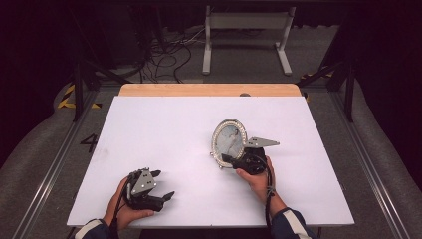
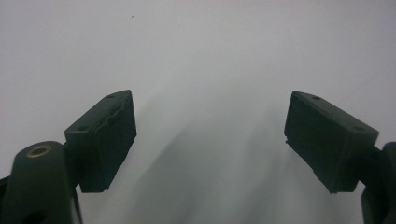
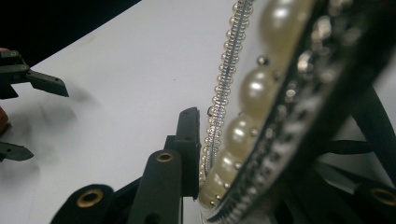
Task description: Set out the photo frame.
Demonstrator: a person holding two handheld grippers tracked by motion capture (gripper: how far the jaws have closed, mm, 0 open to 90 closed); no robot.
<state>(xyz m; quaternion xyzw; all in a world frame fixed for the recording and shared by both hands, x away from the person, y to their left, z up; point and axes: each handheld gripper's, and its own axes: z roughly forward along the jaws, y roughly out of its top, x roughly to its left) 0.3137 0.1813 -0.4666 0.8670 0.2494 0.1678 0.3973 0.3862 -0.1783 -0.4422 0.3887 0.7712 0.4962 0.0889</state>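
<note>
White covering spreads over most of the tabletop (image 1: 164, 129), with a strip of bare wood along its far edge, and beyond it a dark floor carries a tangle of cables (image 1: 164, 62) and a pale metal stand (image 1: 246, 37). Right of the tabletop's middle stands an oval picture frame (image 1: 229, 139), upright on its edge and trimmed all round with pearls and small beads. The right tool (image 1: 230, 160) reaches in at the frame's lower near edge from the person's right hand (image 1: 260, 180), which holds it from behind. In the right gripper view one black jaw lies flat against the beaded front rim of the frame (image 3: 247, 121), while the other side of the grip is lost behind the blurred pearl border, so the tool reads as clamped on the frame's rim. Near the front left corner of the tabletop, well apart from the frame, the left tool (image 1: 161, 185) sits in the person's left hand (image 1: 122, 206), low over the white surface and pointing to the right. Its two jaws stand wide apart in the left gripper view, with nothing but the plain white covering between the left tool's (image 2: 210, 135) pads.
</note>
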